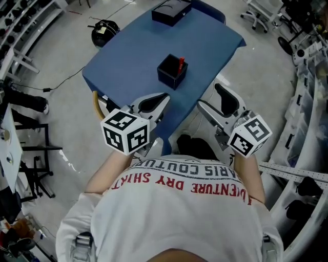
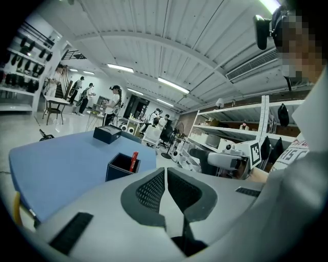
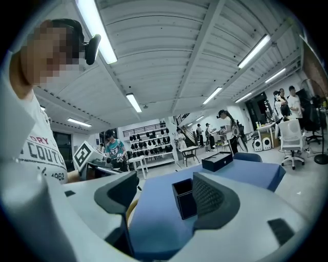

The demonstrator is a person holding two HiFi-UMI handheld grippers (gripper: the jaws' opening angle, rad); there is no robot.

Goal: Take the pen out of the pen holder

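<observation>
A black square pen holder (image 1: pixel 172 71) stands on the blue table (image 1: pixel 133 56) with a red pen (image 1: pixel 181 63) upright in its right side. The left gripper view shows the holder (image 2: pixel 122 167) and pen (image 2: pixel 134 160) ahead and to the left. In the right gripper view the holder (image 3: pixel 184 197) shows between the jaws, with no pen visible. My left gripper (image 1: pixel 154 104) (image 2: pixel 165 173) hovers at the table's near edge, shut and empty. My right gripper (image 1: pixel 215 101) (image 3: pixel 164 187) is off the table's right corner, open and empty. Both are well short of the holder.
A flat black box (image 1: pixel 170 11) (image 2: pixel 107 133) (image 3: pixel 217 161) lies at the table's far end. A round black object (image 1: pixel 104 31) with a cable sits on the floor to the left. Office chairs (image 1: pixel 256 15), racks and several people stand around the room.
</observation>
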